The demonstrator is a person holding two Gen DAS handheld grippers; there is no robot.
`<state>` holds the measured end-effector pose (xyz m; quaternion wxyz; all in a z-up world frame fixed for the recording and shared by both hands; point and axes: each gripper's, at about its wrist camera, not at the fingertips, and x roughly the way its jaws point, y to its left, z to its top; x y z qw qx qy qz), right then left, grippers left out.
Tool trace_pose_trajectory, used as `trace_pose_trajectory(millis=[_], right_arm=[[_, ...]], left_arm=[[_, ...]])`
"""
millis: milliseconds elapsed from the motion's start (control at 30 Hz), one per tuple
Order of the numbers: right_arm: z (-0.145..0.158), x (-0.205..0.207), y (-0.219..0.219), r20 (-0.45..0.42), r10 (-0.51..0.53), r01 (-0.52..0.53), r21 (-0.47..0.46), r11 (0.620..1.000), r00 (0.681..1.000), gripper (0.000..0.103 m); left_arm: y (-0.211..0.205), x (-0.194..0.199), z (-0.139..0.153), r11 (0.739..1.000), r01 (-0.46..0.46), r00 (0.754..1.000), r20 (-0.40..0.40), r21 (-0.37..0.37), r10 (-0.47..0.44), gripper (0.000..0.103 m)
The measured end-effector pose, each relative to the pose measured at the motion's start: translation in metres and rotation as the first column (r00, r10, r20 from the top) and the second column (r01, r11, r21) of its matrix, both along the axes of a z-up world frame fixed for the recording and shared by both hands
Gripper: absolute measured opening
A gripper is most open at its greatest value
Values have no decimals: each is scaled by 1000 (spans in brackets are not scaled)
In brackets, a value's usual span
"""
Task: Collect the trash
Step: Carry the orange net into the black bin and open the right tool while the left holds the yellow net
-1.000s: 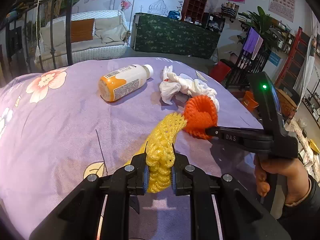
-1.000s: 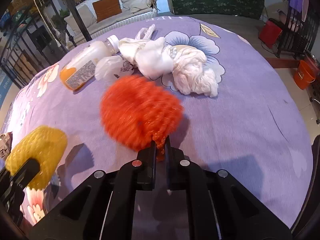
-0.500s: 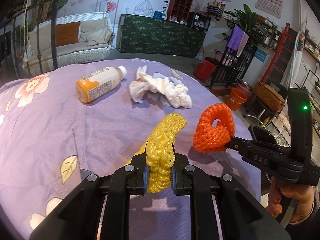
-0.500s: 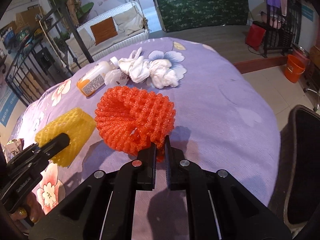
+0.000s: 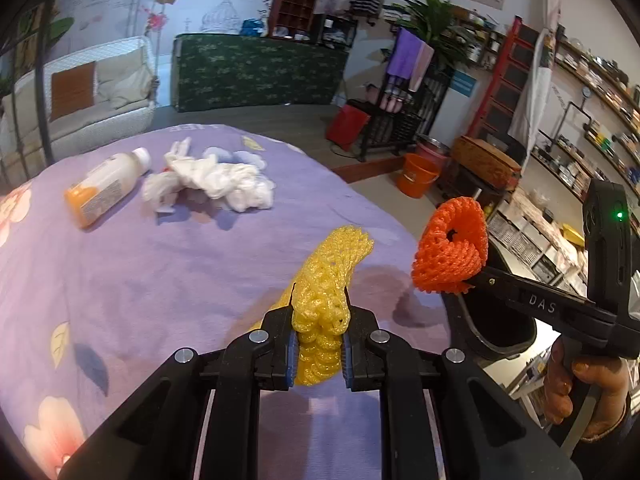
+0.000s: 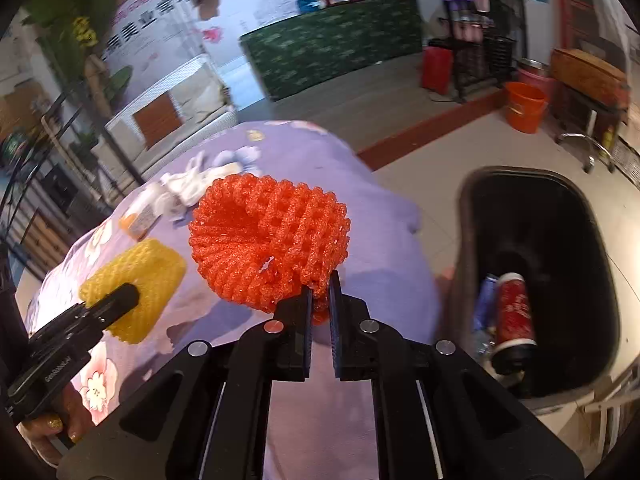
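While the left gripper (image 5: 319,350) pinches a yellow foam fruit net (image 5: 328,280), the right gripper (image 6: 319,322) clamps an orange foam net (image 6: 268,240); both have swung off the purple floral tablecloth (image 5: 160,272). A black bin (image 6: 536,280) is now close; dropping looks imminent.

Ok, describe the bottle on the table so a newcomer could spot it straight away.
Start at the round table with the purple flowered cloth. Toward its far side, the bottle lies on its side, left of a crumpled white plastic bag. It is the only hard item there: cream body, white cap, orange base, printed label; the yellow net and orange net are held in grippers.
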<state>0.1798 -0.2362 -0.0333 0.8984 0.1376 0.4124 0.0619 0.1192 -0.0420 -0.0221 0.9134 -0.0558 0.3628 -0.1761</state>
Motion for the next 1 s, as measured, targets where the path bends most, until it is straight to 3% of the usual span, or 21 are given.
trace_pose_trajectory(millis=[167, 467, 867, 933, 1000], right_arm=[[-6, -17, -48, -10, -130, 130, -9, 992, 991, 8], [-43, -28, -129, -79, -345, 340, -73, 938, 935, 8], [-101, -21, -155, -191, -407, 398, -87, 913, 893, 10], [-106, -21, -155, -199, -410, 399, -93, 912, 890, 15], [-108, -20, -155, -200, -412, 401, -95, 911, 889, 41]], left_arm=[[-31, 2, 1, 997, 77, 997, 8, 4, -77, 16], [-79, 5, -4, 977, 212, 977, 2, 20, -212, 16], [-127, 6, -14, 948, 316, 949, -35, 43, -314, 16], [-132, 9, -16, 944, 328, 944, -46, 42, -327, 16], [-136, 9, -18, 939, 342, 939, -58, 34, -339, 16]])
